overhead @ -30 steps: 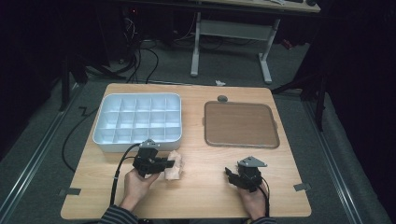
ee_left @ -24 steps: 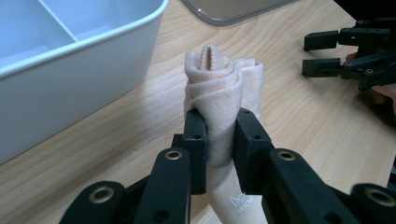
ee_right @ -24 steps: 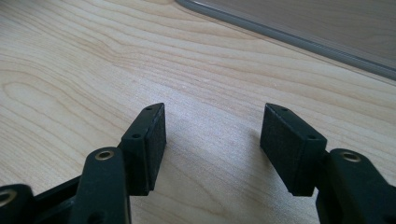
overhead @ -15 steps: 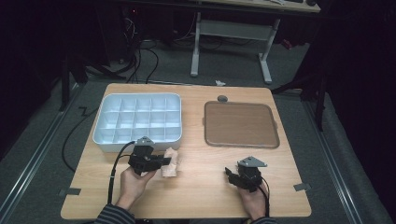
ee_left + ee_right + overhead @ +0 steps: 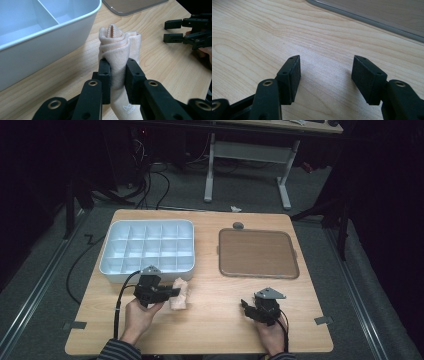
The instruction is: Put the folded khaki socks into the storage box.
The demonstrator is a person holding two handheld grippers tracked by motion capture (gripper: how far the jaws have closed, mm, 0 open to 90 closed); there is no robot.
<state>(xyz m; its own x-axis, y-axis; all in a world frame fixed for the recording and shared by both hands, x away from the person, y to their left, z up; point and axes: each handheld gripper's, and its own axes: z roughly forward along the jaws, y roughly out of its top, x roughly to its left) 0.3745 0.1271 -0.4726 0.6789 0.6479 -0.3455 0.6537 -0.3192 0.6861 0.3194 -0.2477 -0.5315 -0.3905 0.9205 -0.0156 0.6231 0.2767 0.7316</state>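
— Left tongs (image 5: 117, 75) pinch a rolled peach sock (image 5: 119, 52) around its middle, just near of the white divided tray (image 5: 147, 250). Why there?

— Probably to keep the roll tight for dropping into a compartment.

— And the right tongs (image 5: 332, 75)?

— Spread, holding nothing, low over the bare worktop (image 5: 215, 320) near the brown tray (image 5: 257, 253), likely waiting.

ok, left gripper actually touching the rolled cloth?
Touching. In the left gripper view the left gripper has both jaws pressed into the rolled cloth, pinching it narrow.
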